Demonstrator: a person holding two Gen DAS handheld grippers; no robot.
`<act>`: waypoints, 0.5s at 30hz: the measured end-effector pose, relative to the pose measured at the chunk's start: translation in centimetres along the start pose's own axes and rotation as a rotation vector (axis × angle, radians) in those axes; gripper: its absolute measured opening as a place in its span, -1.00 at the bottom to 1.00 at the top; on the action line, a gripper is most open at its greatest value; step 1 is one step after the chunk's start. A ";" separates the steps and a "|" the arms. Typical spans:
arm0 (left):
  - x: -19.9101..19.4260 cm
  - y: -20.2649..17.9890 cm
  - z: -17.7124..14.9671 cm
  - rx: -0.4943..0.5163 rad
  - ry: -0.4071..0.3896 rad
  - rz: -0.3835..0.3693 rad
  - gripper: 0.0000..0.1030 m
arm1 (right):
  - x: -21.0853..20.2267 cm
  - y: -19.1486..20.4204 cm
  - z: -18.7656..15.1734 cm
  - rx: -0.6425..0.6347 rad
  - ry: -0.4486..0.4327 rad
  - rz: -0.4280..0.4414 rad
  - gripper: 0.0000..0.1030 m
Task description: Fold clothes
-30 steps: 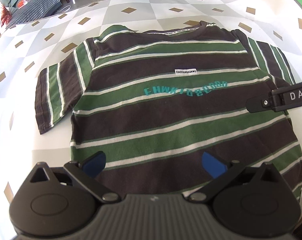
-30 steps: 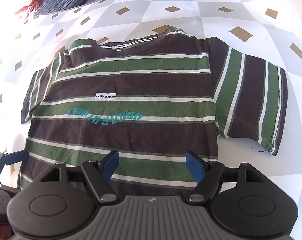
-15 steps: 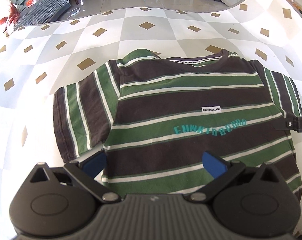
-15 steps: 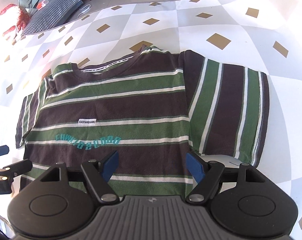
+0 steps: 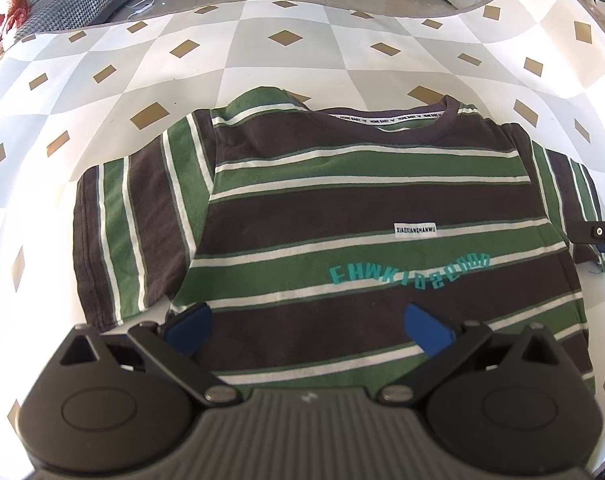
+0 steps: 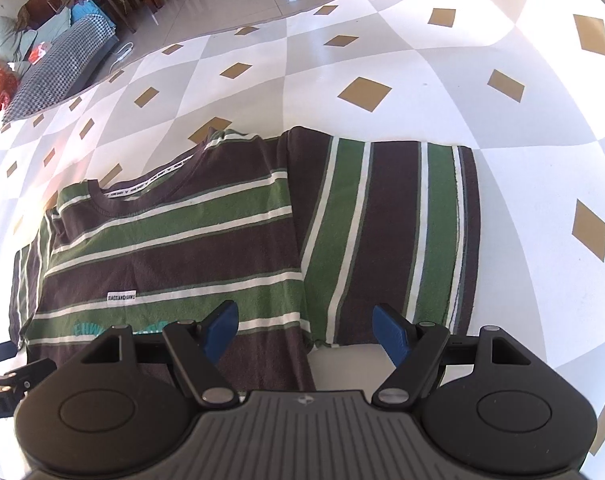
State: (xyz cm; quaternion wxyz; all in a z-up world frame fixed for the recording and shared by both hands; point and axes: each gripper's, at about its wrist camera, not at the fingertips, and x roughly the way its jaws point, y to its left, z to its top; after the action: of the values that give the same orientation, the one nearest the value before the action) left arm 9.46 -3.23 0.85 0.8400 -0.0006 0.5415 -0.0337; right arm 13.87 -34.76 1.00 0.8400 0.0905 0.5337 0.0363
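Left wrist view: the left gripper (image 5: 308, 330) hangs above the lower half of a striped T-shirt (image 5: 362, 216), looking along its length toward the collar (image 5: 386, 120). Its blue fingers (image 5: 426, 334) stand wide apart with nothing between them. The T-shirt lies flat, front up, on a tablecloth (image 5: 222, 60) patterned with white and grey diamonds and small gold ones. The shirt's sleeve (image 5: 134, 236) spreads out to the left, just ahead of the left finger. A white label (image 5: 415, 230) and teal lettering (image 5: 408, 272) sit on the chest. At the right edge, a dark part of the right gripper (image 5: 598, 236) reaches in over the far sleeve.

Right wrist view: the right gripper (image 6: 304, 334) is poised low over the seam where the shirt body meets the other sleeve (image 6: 394, 236). Its blue fingers (image 6: 390, 332) are spread wide and hold nothing; one is over the body, the other over the sleeve hem. The left gripper's black frame shows at the lower left edge beside the shirt.
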 end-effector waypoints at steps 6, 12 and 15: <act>-0.5 -0.3 0.3 0.012 -0.036 -0.002 1.00 | -0.5 -2.8 1.0 0.082 -0.040 -0.031 0.42; -1.0 0.2 0.9 0.015 -0.085 0.025 0.99 | -0.6 -5.6 1.4 0.176 -0.067 -0.057 0.42; -1.1 0.8 1.2 -0.007 -0.093 0.039 0.98 | -0.6 -7.0 1.5 0.227 -0.076 -0.070 0.42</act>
State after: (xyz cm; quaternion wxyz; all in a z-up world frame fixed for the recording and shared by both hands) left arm 10.15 -2.38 2.28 0.8649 0.0056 0.5017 -0.0153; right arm 14.73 -41.89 0.83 0.8448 0.1677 0.5049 -0.0569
